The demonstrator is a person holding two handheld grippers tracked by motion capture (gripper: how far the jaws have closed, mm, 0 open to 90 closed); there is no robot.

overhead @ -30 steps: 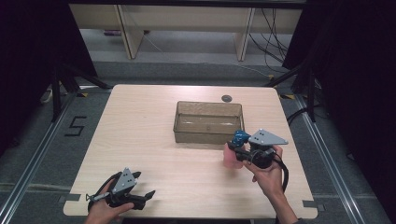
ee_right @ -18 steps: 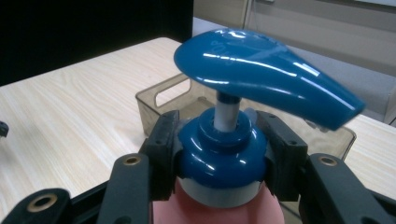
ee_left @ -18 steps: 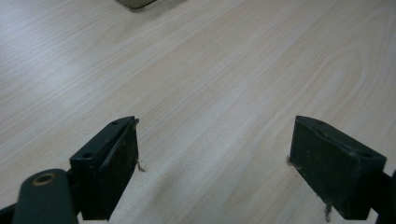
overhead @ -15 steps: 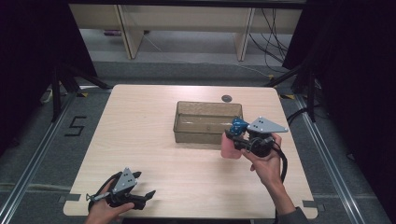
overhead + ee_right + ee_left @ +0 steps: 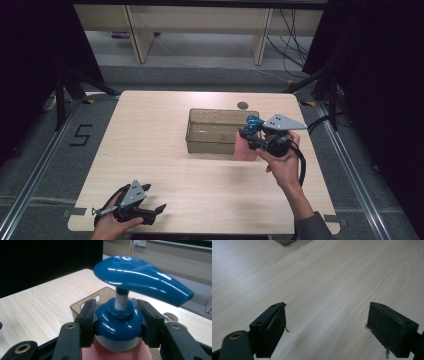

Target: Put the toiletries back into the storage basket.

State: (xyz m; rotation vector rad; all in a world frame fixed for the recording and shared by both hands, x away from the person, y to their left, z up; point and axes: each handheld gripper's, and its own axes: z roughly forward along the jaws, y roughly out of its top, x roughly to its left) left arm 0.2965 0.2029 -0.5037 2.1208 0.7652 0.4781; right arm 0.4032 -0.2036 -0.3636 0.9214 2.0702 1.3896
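Note:
A pink pump bottle (image 5: 245, 149) with a blue pump head (image 5: 140, 277) hangs in the air at the near right corner of the brown see-through bin (image 5: 212, 144). My right gripper (image 5: 252, 140) is shut on the bottle's blue collar (image 5: 117, 322), one jaw on each side. The bottle stays upright. My left gripper (image 5: 155, 211) rests low at the table's near left edge, held by a hand. Its jaws stand wide apart in the left gripper view, with bare wood between the fingers (image 5: 272, 327).
The light wooden table (image 5: 150, 140) has a small dark round disc (image 5: 242, 105) behind the bin. Shelving legs and cables stand on the floor beyond the far edge. A black cable (image 5: 300, 165) loops from the right gripper.
My right gripper has carried the pink bottle up and away from the near edge, toward the bin's right side. The left gripper has stayed put.

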